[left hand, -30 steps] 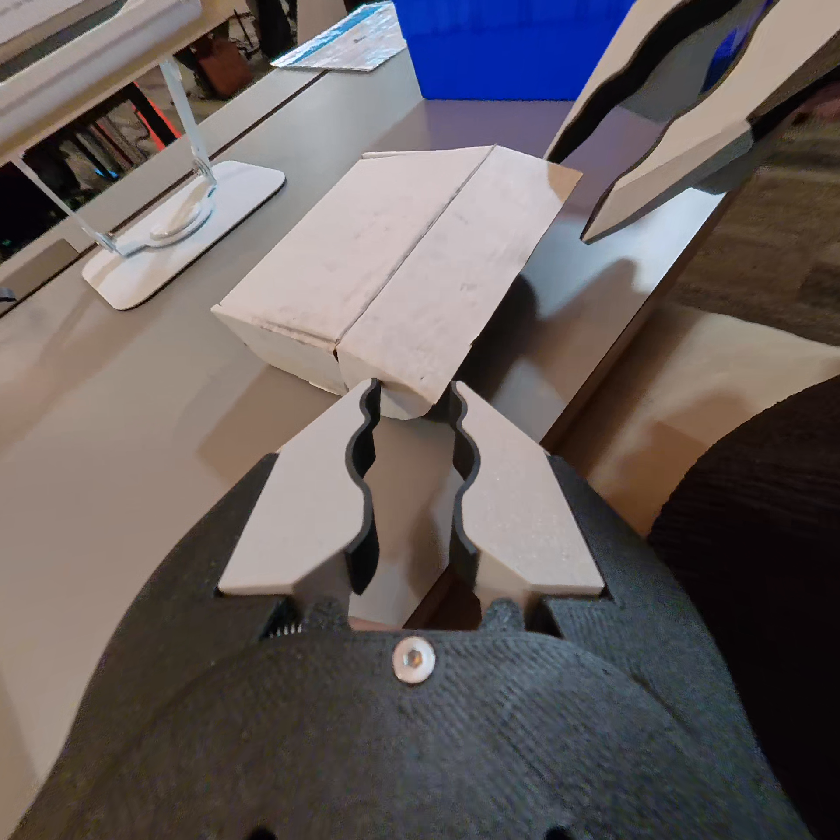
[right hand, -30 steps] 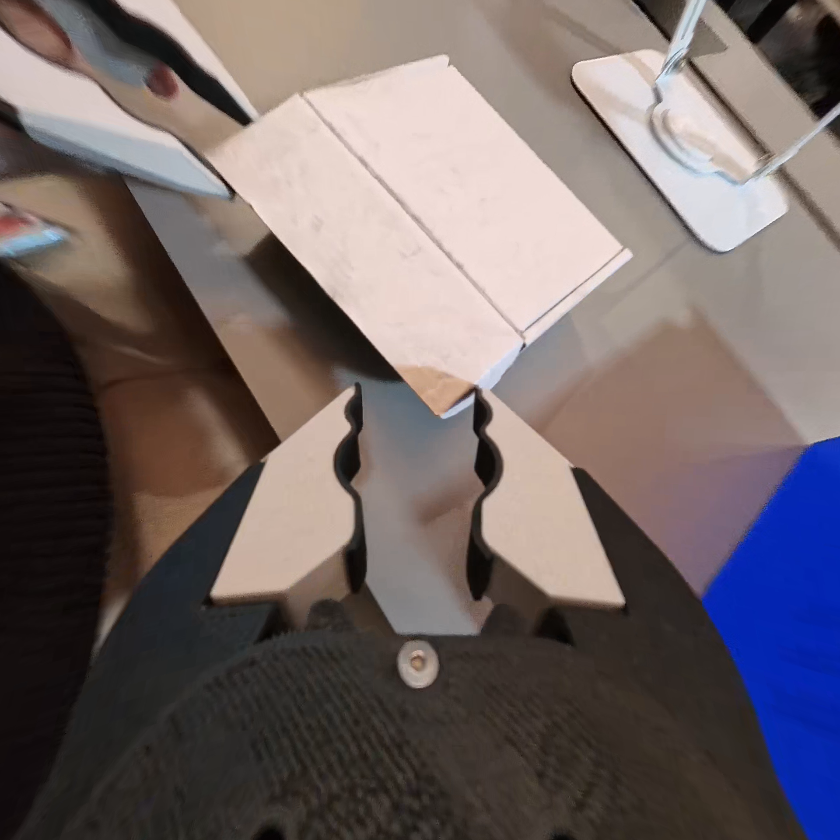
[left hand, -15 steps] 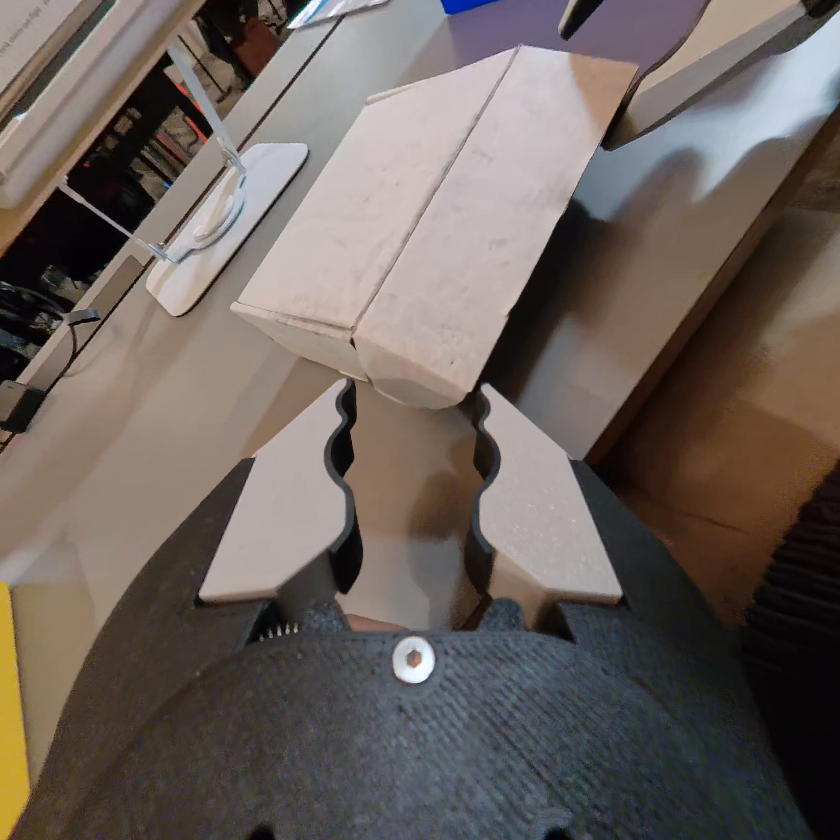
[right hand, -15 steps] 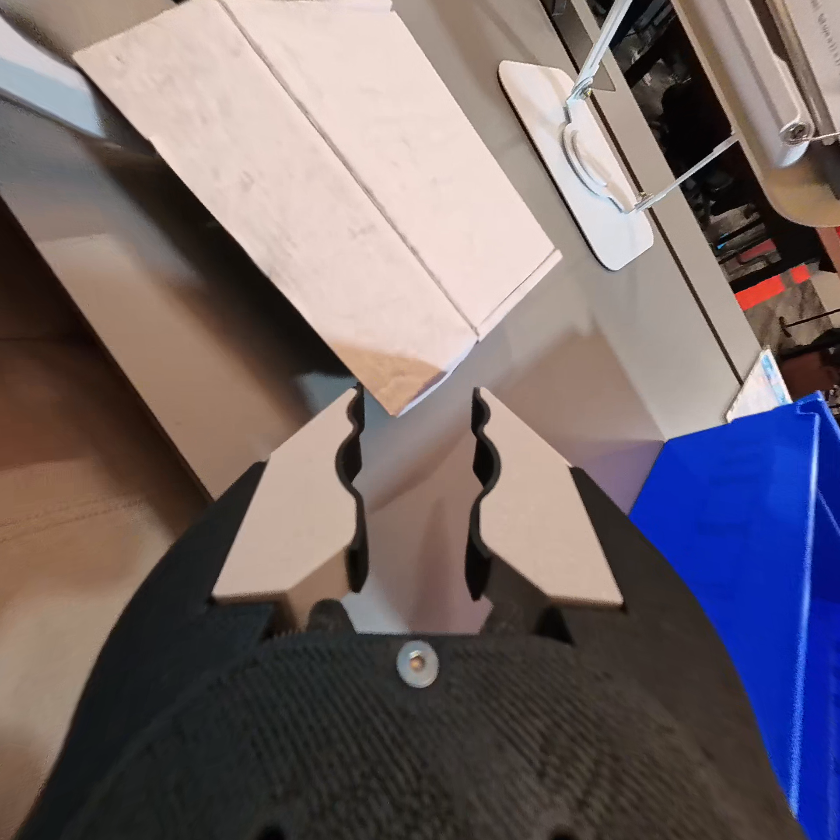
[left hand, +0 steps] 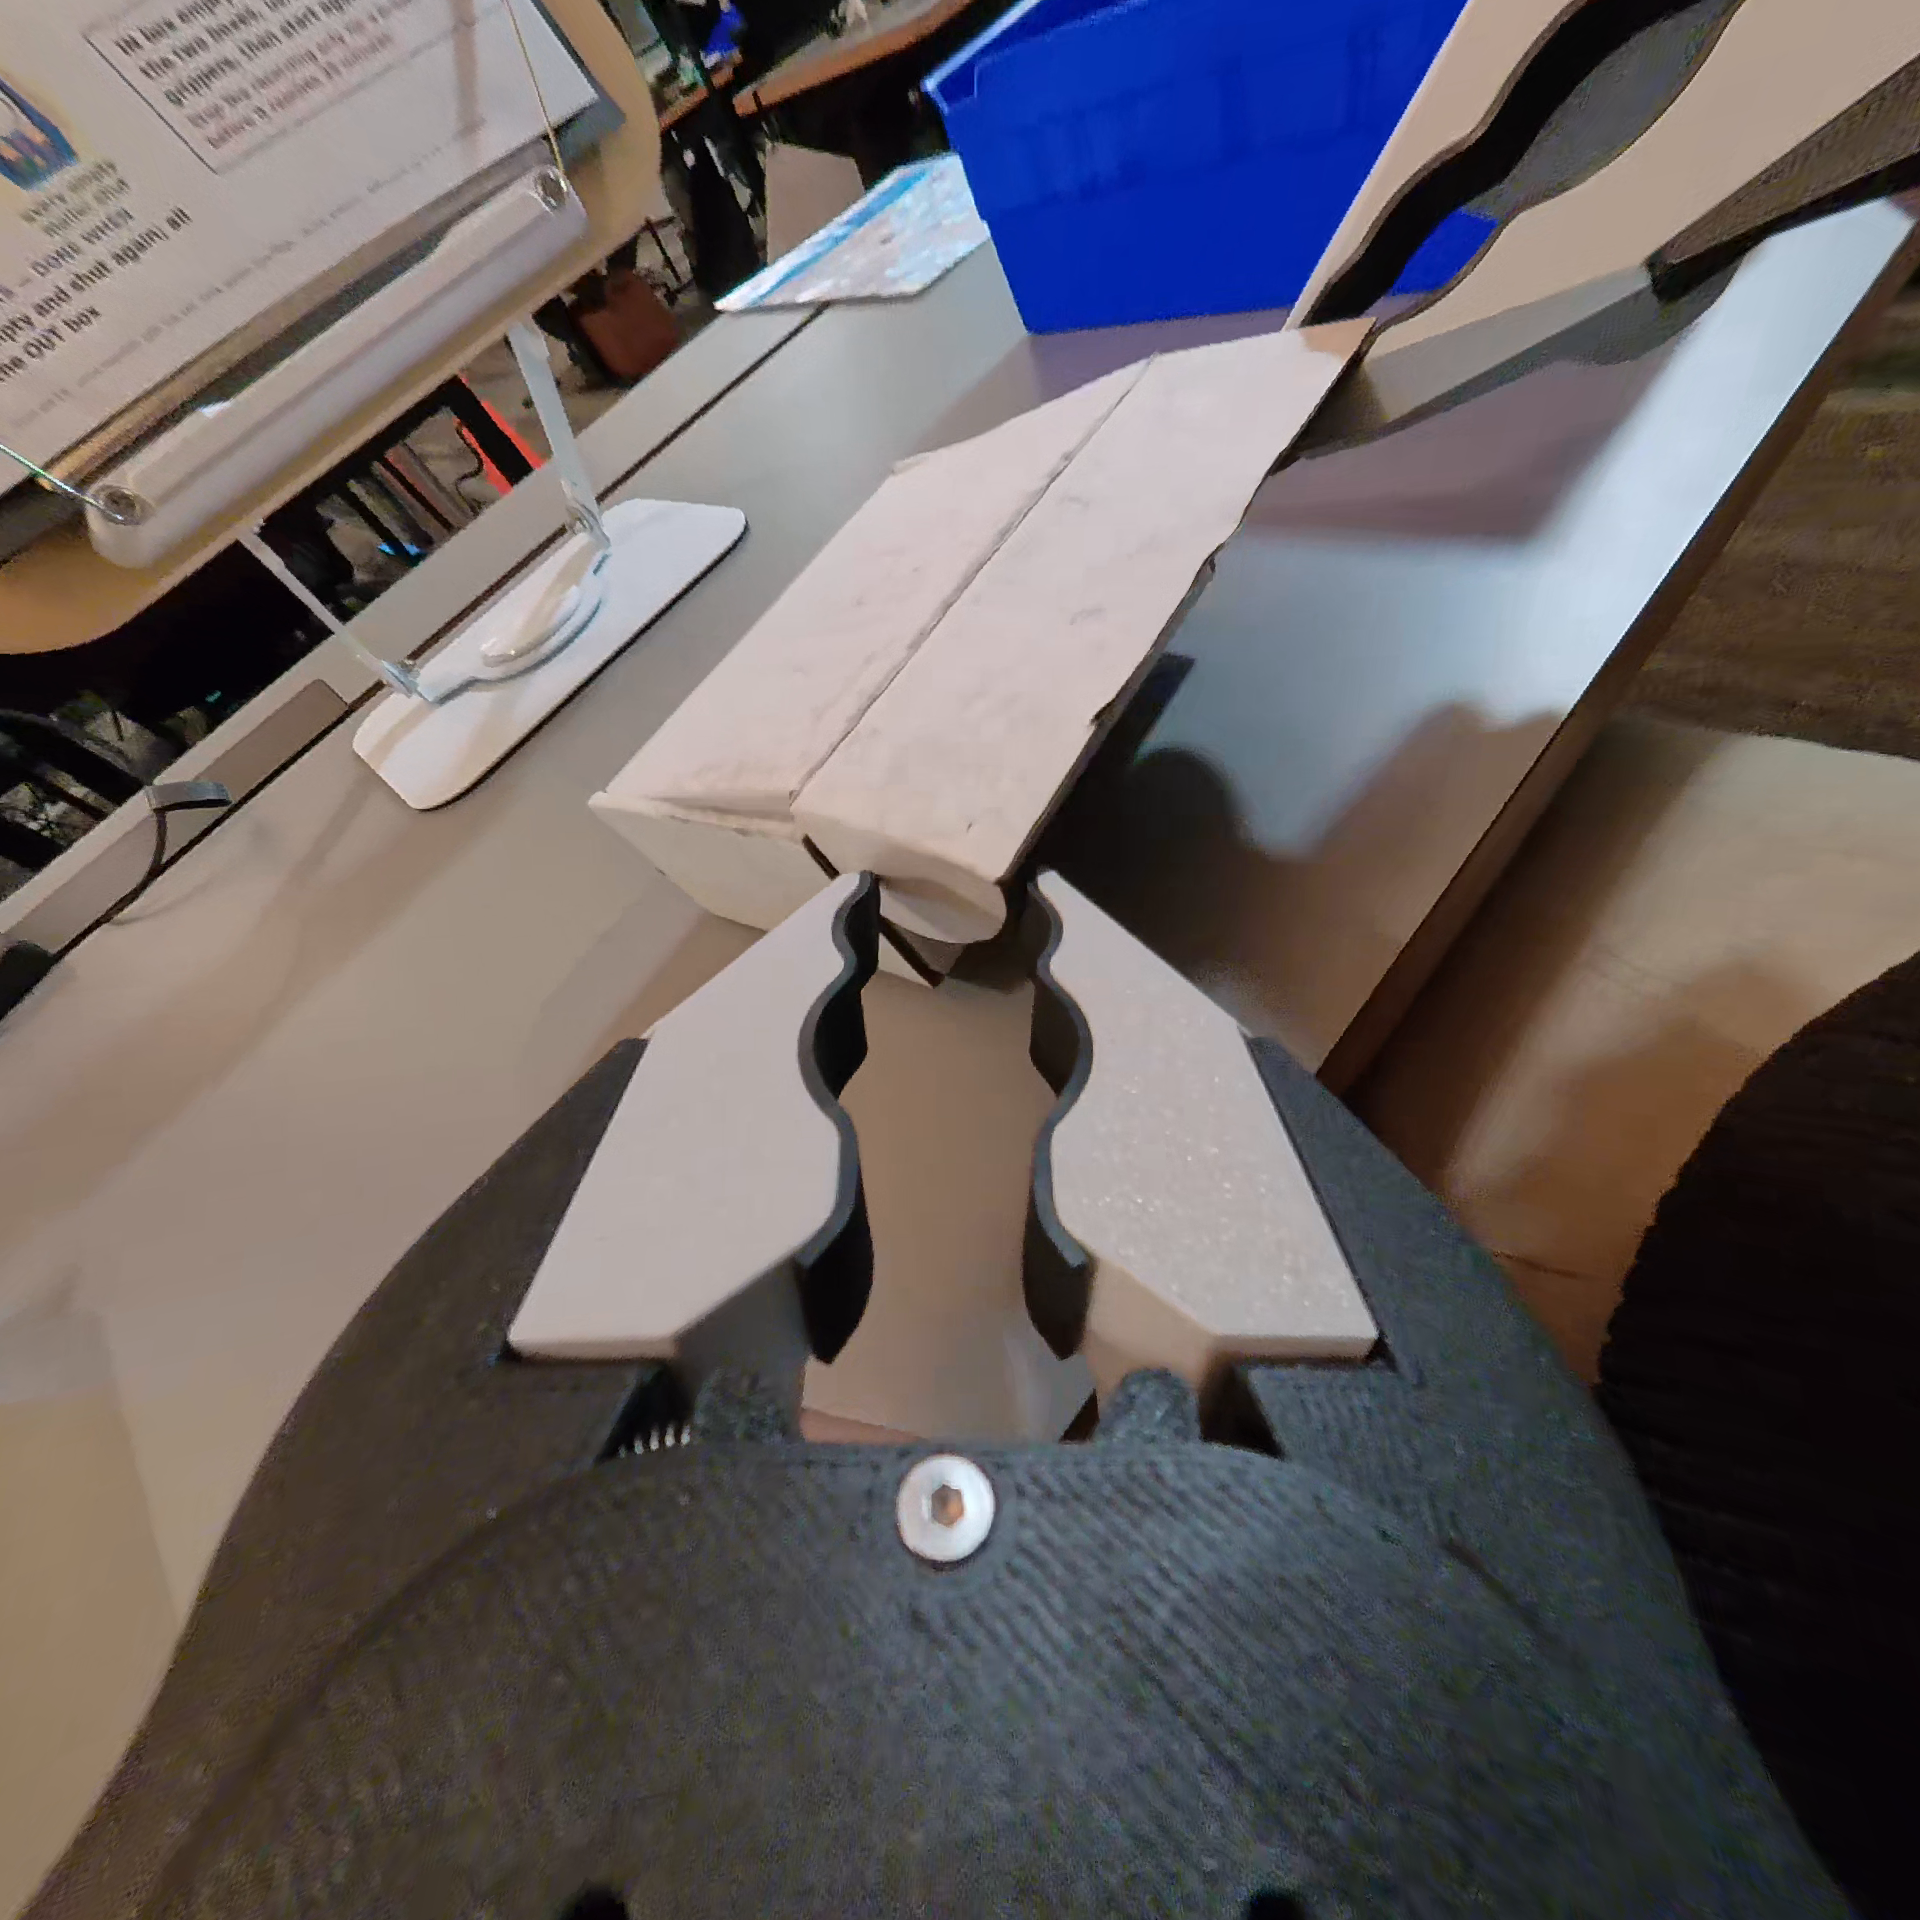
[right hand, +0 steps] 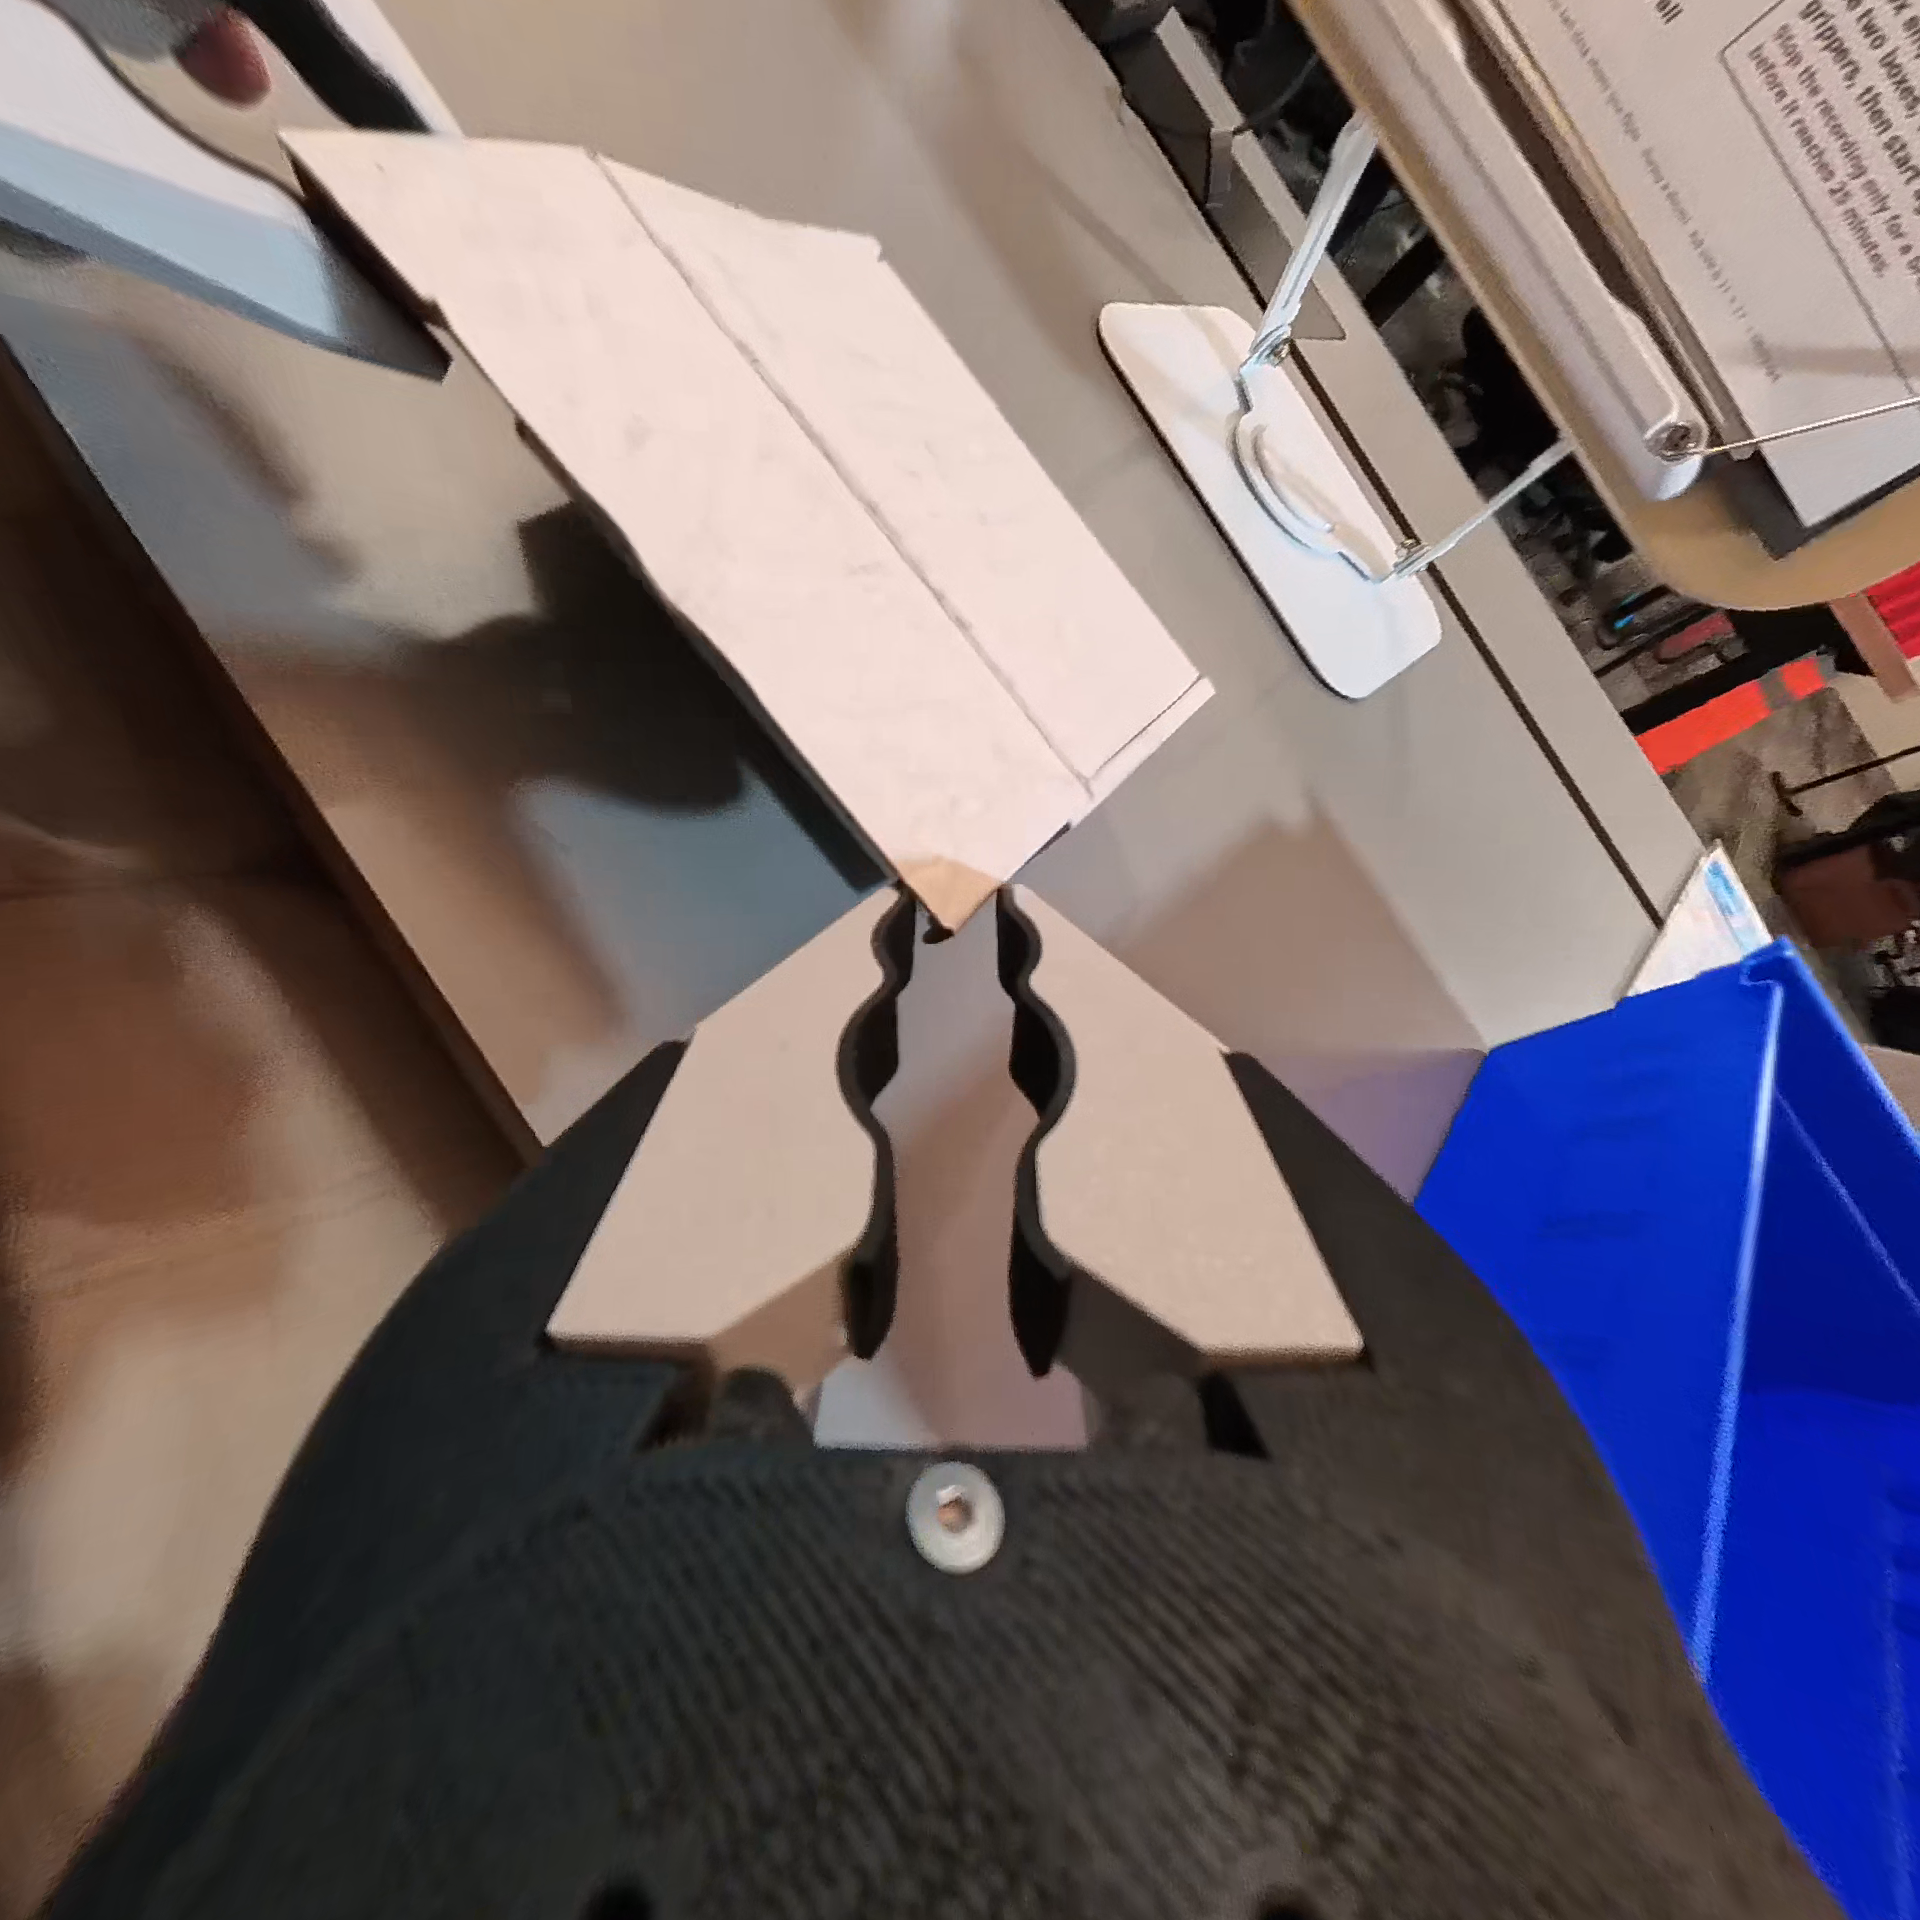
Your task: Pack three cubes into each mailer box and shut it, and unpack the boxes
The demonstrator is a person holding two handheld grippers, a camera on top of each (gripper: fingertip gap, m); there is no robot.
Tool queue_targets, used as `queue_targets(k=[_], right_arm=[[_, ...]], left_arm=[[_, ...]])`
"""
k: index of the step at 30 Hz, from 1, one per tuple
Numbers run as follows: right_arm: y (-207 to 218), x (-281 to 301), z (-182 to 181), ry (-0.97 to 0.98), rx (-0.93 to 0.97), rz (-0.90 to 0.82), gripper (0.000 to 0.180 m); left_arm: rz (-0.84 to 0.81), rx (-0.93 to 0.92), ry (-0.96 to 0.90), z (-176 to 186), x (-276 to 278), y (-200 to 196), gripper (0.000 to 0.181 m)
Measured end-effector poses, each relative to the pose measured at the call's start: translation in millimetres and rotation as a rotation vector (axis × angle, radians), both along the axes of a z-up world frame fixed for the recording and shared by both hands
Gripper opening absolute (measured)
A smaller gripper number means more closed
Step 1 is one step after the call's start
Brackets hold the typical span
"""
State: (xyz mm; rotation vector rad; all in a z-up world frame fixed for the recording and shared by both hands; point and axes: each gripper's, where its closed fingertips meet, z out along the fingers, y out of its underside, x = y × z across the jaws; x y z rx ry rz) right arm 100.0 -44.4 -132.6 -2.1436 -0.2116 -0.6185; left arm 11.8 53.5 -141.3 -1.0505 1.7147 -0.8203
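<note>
The white mailer box (left hand: 935, 665) sat on the grey bench (left hand: 260, 1039), its front flap sticking out. Left claw (left hand: 945, 914) and right claw (right hand: 951, 914), both parted, bracketed the flap's opposite corners.

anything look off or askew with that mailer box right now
Yes. The mailer box isn't fully shut: its front flap sticks out past the body over the table instead of being tucked in. The left gripper and right gripper each have jaws around an opposite flap corner. No damage or spills show.
</note>
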Motion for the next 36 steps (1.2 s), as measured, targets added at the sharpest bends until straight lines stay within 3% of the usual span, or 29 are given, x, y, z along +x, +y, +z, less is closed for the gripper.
queue_targets(k=[25,31,36], right_arm=[[-1,-2,-29,0.161,-0.064,-0.011,0.016],[0,-9,-29,0.365,-0.007,0.011,0.045],[0,-8,-21,0.453,0.055,0.014,0.057]], left_arm=[[-0.031,-0.044,0.106,-19,-3,-8,0.040],[-0.033,-0.103,0.137,-22,-4,-7,0.043],[-0.038,-0.204,0.198,-26,-8,-6,0.047]])
